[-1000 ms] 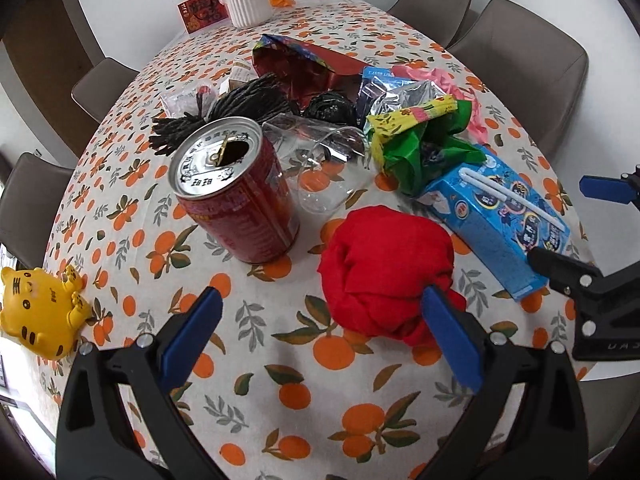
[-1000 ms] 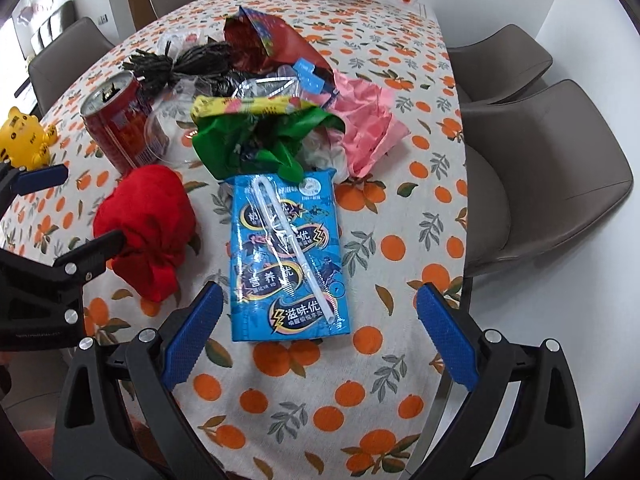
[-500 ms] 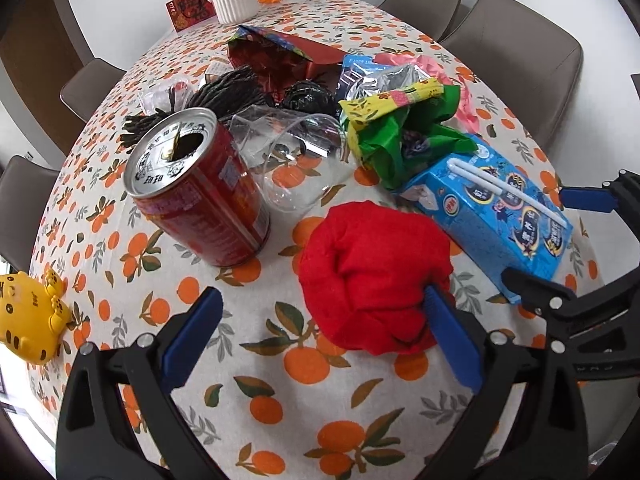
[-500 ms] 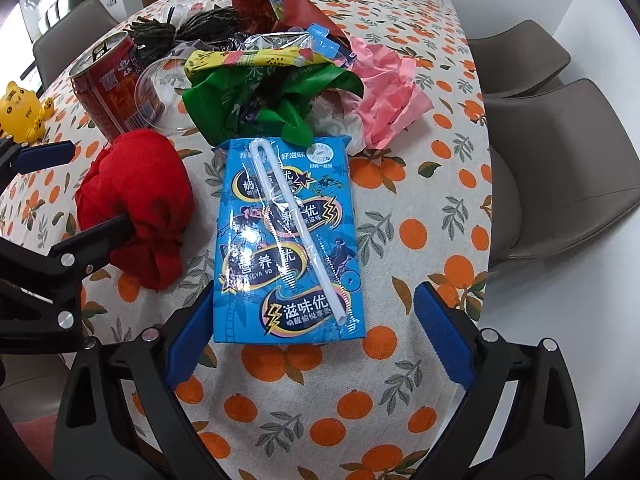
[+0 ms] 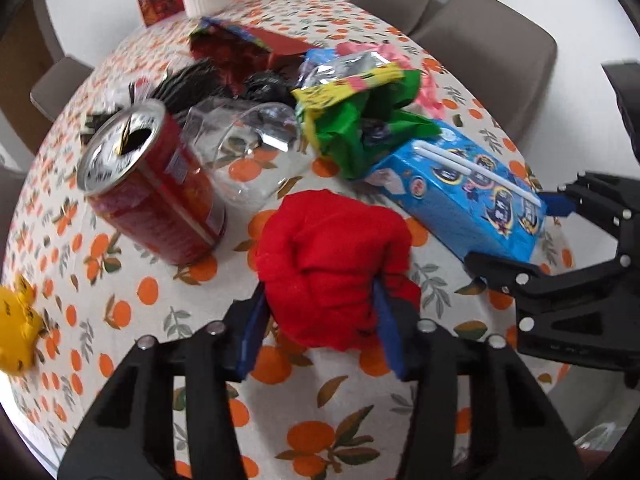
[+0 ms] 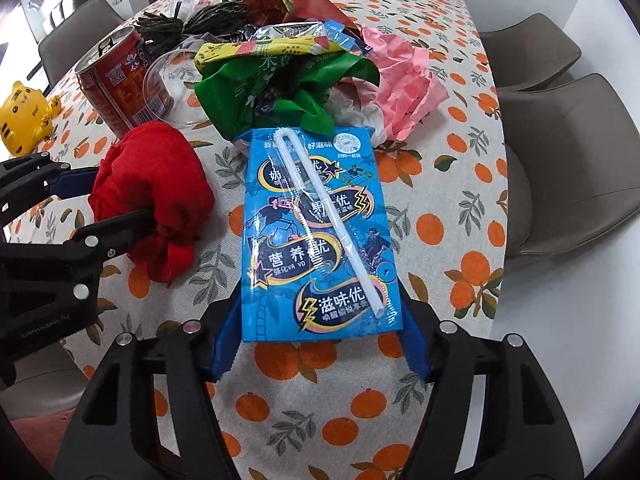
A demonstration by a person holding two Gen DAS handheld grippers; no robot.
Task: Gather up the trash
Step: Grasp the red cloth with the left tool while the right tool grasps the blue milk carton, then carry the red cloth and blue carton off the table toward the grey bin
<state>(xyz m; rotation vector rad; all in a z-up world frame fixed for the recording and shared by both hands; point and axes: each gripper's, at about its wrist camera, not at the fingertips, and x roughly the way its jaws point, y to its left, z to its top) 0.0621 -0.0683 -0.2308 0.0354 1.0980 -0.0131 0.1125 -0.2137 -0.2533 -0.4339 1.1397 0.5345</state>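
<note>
A red cloth bundle (image 5: 332,248) lies on the orange-patterned tablecloth (image 5: 132,300). My left gripper (image 5: 318,332) has its jaws closing, and both blue pads press into the bundle's near sides. To its right lies a flat blue drink carton (image 6: 316,232) with a wrapped white straw (image 6: 328,216) on top. My right gripper (image 6: 320,336) is closing too, its pads against the near corners of the carton. Each gripper shows in the other view: the left gripper (image 6: 120,196) pinches the bundle and the right gripper (image 5: 508,230) straddles the carton's end.
Behind stand an open red can (image 5: 156,188), a clear plastic cup (image 5: 248,152), green and yellow wrappers (image 5: 360,128), pink paper (image 6: 404,92) and dark shredded stuff (image 6: 200,24). A yellow tiger toy (image 6: 24,116) sits at the left. Grey chairs (image 6: 560,160) line the table's right edge.
Both pairs of jaws have narrowed from wide open: the left onto the red bundle, the right onto the blue carton. Both grippers have edged closer to these things.
</note>
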